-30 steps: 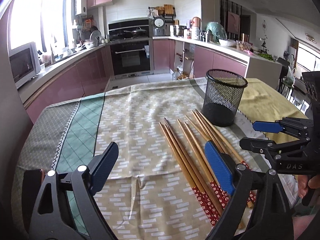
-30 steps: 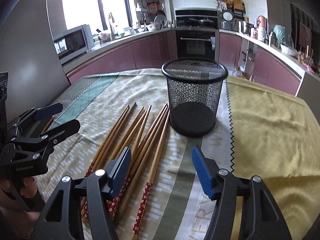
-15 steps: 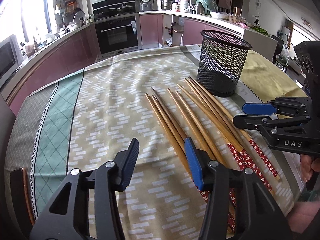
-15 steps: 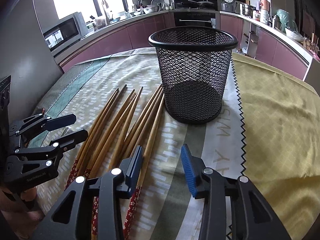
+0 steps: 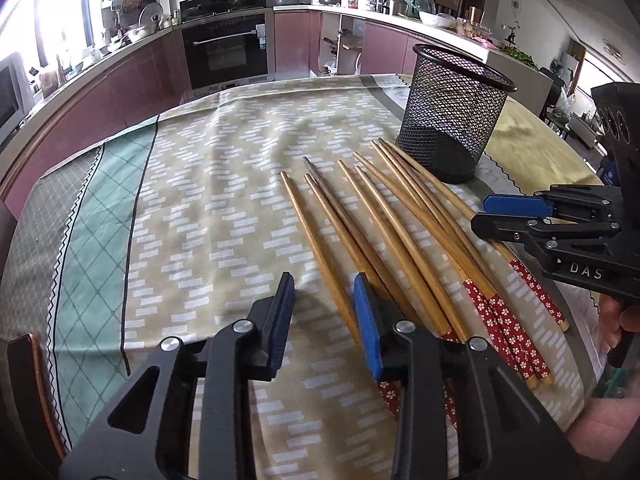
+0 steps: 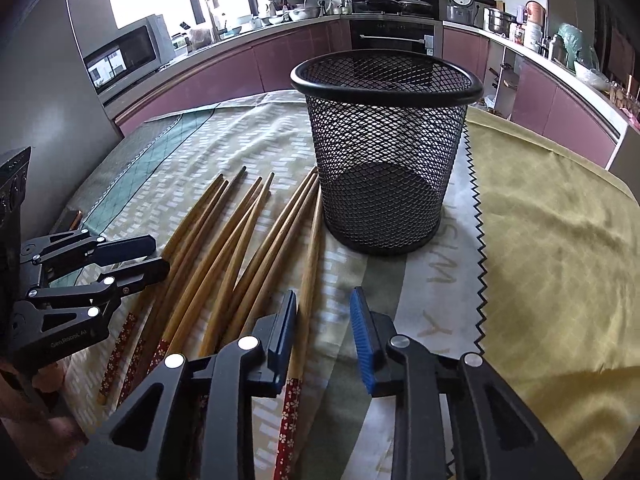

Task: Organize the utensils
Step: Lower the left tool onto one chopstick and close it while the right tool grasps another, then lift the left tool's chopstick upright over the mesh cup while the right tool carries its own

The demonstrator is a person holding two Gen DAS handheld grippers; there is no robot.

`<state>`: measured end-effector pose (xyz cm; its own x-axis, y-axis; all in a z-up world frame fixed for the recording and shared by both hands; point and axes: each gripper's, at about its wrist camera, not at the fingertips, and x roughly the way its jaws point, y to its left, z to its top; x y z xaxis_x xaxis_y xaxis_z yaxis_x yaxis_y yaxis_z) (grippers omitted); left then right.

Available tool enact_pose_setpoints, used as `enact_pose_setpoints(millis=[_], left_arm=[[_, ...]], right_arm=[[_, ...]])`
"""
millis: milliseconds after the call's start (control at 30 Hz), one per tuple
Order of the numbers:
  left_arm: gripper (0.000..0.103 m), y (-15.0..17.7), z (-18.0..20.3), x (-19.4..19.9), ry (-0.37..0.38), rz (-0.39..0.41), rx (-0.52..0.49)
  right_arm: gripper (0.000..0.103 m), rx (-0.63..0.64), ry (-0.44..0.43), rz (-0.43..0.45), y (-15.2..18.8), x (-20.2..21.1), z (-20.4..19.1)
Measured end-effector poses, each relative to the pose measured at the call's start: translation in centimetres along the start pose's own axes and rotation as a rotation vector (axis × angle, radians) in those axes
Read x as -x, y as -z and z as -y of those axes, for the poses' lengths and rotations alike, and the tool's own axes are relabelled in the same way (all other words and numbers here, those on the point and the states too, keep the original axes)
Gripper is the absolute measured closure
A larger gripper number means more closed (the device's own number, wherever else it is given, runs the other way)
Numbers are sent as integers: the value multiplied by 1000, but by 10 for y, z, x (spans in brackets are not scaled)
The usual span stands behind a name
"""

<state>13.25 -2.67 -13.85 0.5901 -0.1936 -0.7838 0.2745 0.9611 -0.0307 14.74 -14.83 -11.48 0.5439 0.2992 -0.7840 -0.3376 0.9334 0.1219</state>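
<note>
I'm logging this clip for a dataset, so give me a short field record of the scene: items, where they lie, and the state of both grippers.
surface: table with patterned cloth
chopsticks: loose bunch flat on the cloth, tips toward the cup, red flowered ends toward the person
mesh cup: black, upright, nothing visible inside, just beyond the chopstick tips
left gripper: jaws open, low over the leftmost chopsticks, holding nothing
right gripper: jaws open, over the rightmost chopstick, holding nothing
progress: no chopstick in the cup
</note>
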Motion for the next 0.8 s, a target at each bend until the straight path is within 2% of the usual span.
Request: enact_pose_setpoints(millis=[133,233,300,433,600,800], left_arm=[[73,-6,1,-5,-2,-7,8],[84,-11,0,-8,-16,-11,24],[91,-14,-3,-9,-10,-17,43],[95,-14,-4,-8,-15,-15,72],[95,-13,-6,-2,-13,-3,92],[95,-17,-6,21,12,47,83]], right_arm=[[77,31,17,-4,-4,-4,-4],[85,28,10,-6,-7,-7,-5],[96,12,-8,-9,-8,-8,-2],[97,-12,-26,-2,-7,-8,1],[97,-22,-49,15,-5,0,2],[97,-7,-92,68,-8,21,-1]])
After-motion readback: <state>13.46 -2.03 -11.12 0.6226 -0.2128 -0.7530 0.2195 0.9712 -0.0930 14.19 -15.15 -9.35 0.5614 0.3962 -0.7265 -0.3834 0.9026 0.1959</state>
